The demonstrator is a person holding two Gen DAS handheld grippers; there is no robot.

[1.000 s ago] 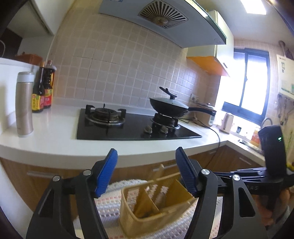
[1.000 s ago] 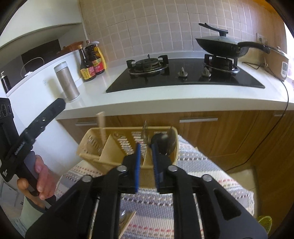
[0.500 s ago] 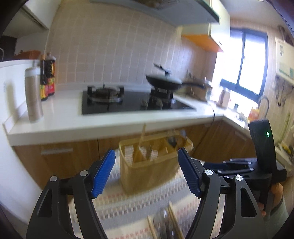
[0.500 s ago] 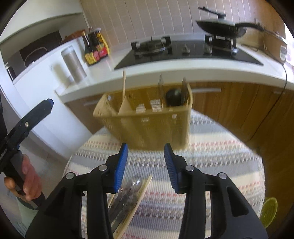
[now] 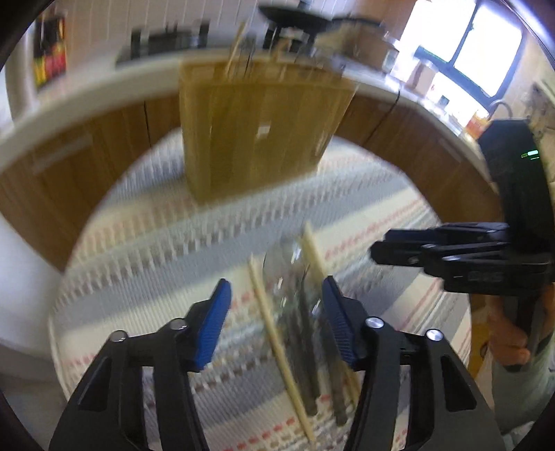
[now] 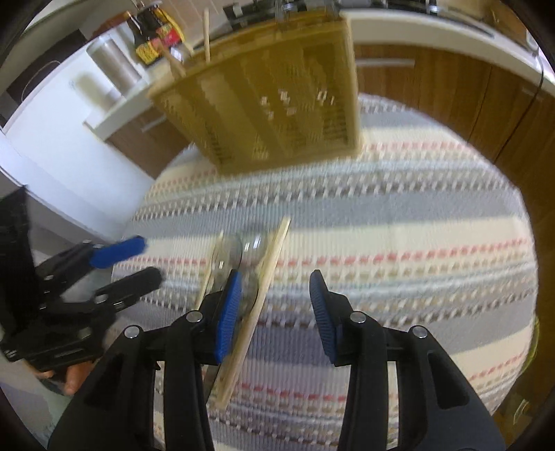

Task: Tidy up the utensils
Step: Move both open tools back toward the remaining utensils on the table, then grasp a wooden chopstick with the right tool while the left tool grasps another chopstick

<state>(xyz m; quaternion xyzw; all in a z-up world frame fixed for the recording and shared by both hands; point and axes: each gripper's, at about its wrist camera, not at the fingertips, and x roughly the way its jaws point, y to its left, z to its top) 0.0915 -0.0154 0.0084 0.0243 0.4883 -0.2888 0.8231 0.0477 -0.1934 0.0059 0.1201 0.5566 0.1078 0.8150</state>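
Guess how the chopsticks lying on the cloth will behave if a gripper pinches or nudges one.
The chopsticks look thin, straight and wooden: probably stiff and light. They lie flat beside spoons, so a nudge likely shifts the cluster. The woven cloth may limit sliding, though blur hides detail.

Perforated ochre-yellow plastic utensil basket [image 6: 277, 104]. Round woven tablecloth [image 6: 399, 222]: grey and cream bands, red and tan dashes. Pale wooden chopsticks [image 6: 258, 298]. Blue ribbed pads [image 5: 211, 329] on black grippers. Spoons [image 5: 295, 277] apparently silver; blurred.

White countertop [image 6: 433, 33] over wooden cabinets [image 6: 451, 90], striped cloth [image 6: 381, 222] on the round table, bright window [image 5: 485, 45].
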